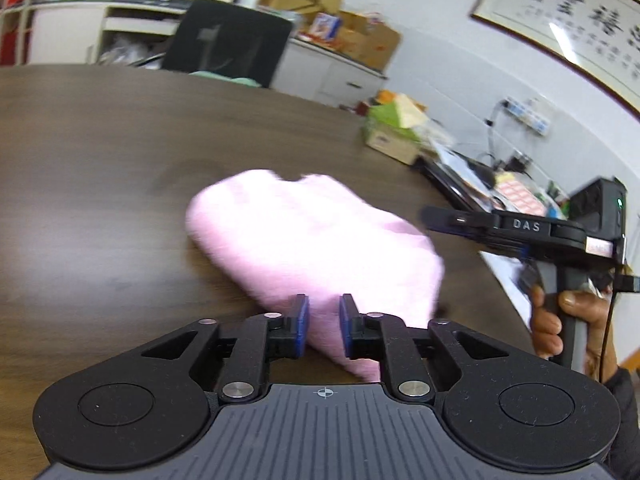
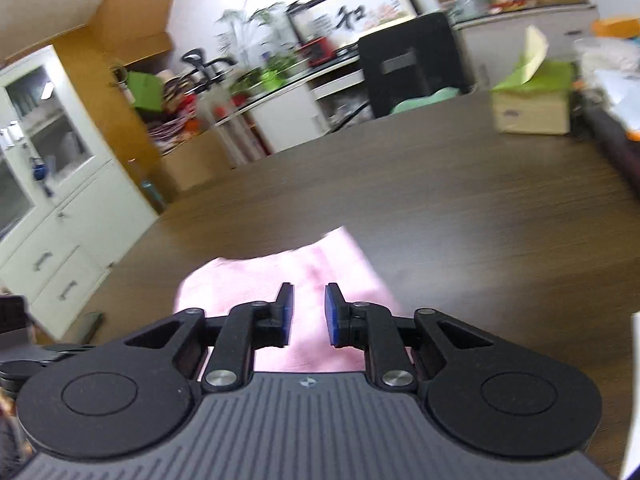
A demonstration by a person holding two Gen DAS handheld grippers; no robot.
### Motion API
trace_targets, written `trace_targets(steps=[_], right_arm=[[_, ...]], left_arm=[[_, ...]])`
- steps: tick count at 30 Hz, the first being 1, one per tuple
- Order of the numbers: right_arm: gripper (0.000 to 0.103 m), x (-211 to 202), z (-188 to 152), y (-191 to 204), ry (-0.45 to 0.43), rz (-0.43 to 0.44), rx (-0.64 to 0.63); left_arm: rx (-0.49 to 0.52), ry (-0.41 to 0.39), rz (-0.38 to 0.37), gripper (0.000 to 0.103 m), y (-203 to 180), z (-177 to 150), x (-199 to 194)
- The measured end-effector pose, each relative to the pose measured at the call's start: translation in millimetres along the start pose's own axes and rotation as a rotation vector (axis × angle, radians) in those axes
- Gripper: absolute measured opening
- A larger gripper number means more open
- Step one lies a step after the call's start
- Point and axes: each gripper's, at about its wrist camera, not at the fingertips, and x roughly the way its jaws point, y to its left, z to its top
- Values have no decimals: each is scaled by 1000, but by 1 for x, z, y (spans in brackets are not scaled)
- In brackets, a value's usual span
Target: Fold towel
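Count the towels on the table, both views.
1. A single pink towel, bunched on the dark wooden table, ahead of both open grippers; the right wrist view shows the same one. Nothing suggests another hidden.

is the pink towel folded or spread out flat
Folded: the pink towel lies as a thick, rounded bundle on the table, not one flat layer.

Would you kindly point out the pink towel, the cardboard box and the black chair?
pink towel [image 1: 312,236], left wrist view, middle of the bundle.
cardboard box [image 2: 530,114], right wrist view, its front face.
black chair [image 1: 228,40], left wrist view, its backrest.
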Motion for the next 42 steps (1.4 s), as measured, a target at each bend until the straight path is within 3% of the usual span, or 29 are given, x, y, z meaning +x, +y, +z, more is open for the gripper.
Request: trace_targets(steps=[5, 7, 9, 12, 17, 22, 25, 29, 35, 40, 42], right_arm=[[22, 8, -9, 1, 60, -4, 61], [33, 6, -14, 3, 87, 18, 98], [44, -1, -21, 11, 114, 117, 149], [47, 1, -27, 29, 117, 165, 128], [54, -1, -13, 29, 58, 185, 165], [56, 20, 10, 10, 95, 151, 232], [54, 37, 16, 1, 146, 140, 264], [56, 43, 20, -4, 159, 154, 285], [53, 43, 17, -8, 156, 239, 300], [53, 45, 12, -17, 156, 334, 354], [54, 47, 12, -20, 166, 284, 350]], left_arm=[[20, 10, 72, 25, -4, 3, 3], [45, 1, 145, 25, -3, 4, -1], [78, -23, 250, 25, 0, 5, -6], [95, -45, 372, 25, 9, 8, -15], [90, -92, 435, 24, 19, 11, -33], [163, -124, 304, 25, -1, 9, -39], [255, -96, 154, 26, -21, 2, -33], [347, -40, 36, 27, -40, -11, -22], [443, 28, 10, 27, -57, -28, 0], [444, 65, 41, 28, -56, -32, 13], [438, 63, 47, 29, -55, -32, 12]])
